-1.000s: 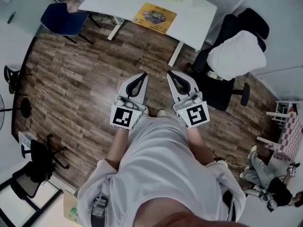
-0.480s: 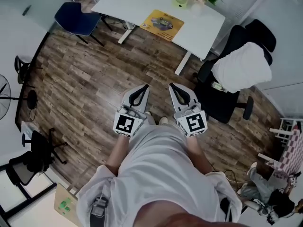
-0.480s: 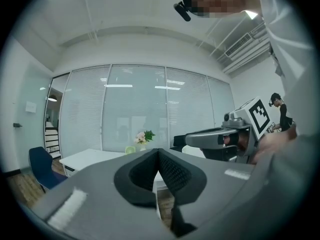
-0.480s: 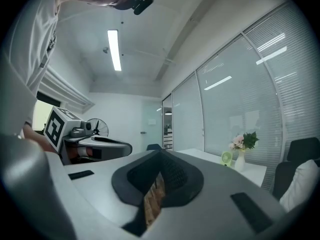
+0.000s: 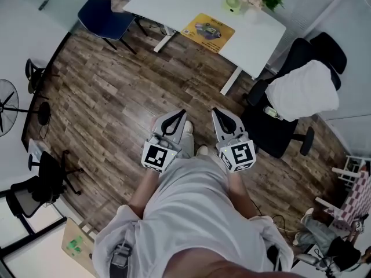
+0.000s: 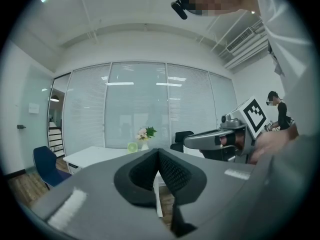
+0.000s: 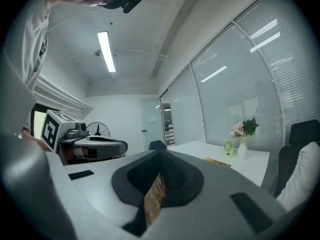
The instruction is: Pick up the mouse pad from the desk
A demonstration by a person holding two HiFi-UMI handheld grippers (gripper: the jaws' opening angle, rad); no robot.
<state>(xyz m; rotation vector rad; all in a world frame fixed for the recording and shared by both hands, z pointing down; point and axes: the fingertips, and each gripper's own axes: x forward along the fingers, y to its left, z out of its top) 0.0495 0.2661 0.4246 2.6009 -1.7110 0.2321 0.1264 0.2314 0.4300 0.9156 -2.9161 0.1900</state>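
Above wood floor, left tool (image 5: 180, 114) pinched closed, empty; right tool (image 5: 216, 113) closed too, empty. Flat yellow rectangular mouse pad (image 5: 209, 28) lies on white desk (image 5: 258, 30), well apart ahead. Judged: step closer, spread jaws, take pad's near edge.

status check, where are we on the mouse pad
Left claw shut, empty; right claw shut, empty. Mouse pad flat on white desk, far ahead, untouched. Black chair beside desk, off the path.

Wood floor (image 5: 110, 91), white desk (image 5: 174, 4), black chairs (image 5: 284, 126), glass wall (image 6: 135, 109)
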